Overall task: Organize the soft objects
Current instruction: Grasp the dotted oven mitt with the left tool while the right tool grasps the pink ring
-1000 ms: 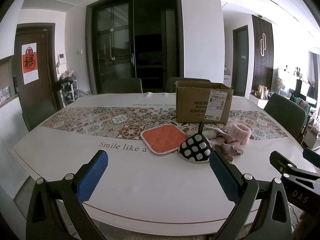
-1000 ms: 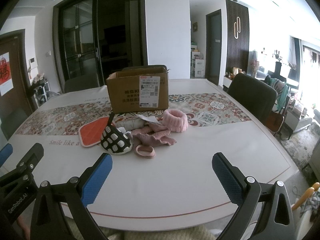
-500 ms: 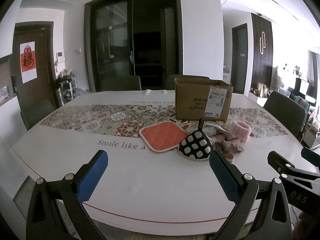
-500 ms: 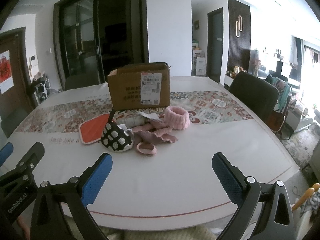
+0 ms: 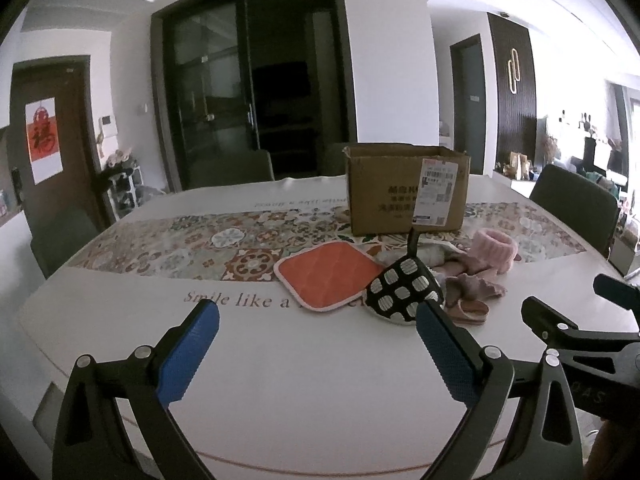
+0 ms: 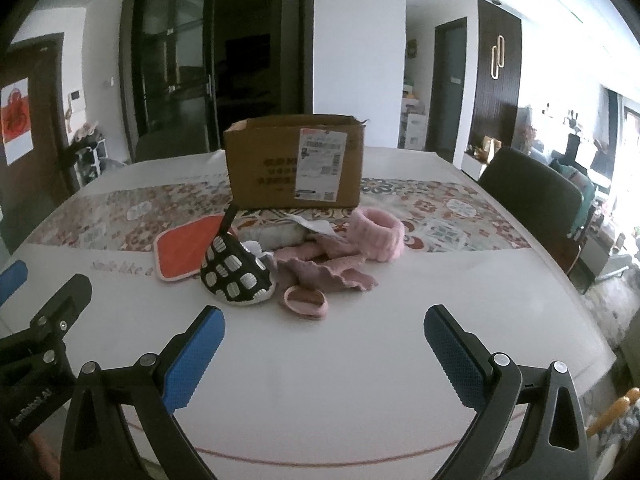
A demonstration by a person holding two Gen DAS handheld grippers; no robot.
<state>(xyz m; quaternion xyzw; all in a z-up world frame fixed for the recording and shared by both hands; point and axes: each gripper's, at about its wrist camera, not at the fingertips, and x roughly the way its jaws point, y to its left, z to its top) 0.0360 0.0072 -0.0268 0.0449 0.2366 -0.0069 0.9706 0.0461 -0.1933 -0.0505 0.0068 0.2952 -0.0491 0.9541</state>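
Both claws hung over the near edge of the white tabletop [image 6: 360, 380], neither holding anything: the left claw [image 5: 318, 350] and the right claw [image 6: 324, 354] each had their blue pads spread wide, probably so either could come down over a bulky soft item.

The soft things lay heaped near the middle of the tabletop, just in front of the open brown cardboard box [image 6: 294, 162], which looked like the place they were meant to go. In the heap were a square orange quilted pot holder [image 5: 328, 274], a black mitt with white checks [image 6: 236, 272] leaning on its edge, a crumpled pale pink frilled cloth [image 6: 324, 266], a fluffy pink ring-shaped band [image 6: 376, 234] and a small flat pink loop [image 6: 306, 300] nearest the claws.

A grey-white rolled fabric [image 6: 272, 236] behind the mitt was mostly covered, so its kind was unclear. The inside of the box was hidden from both views.
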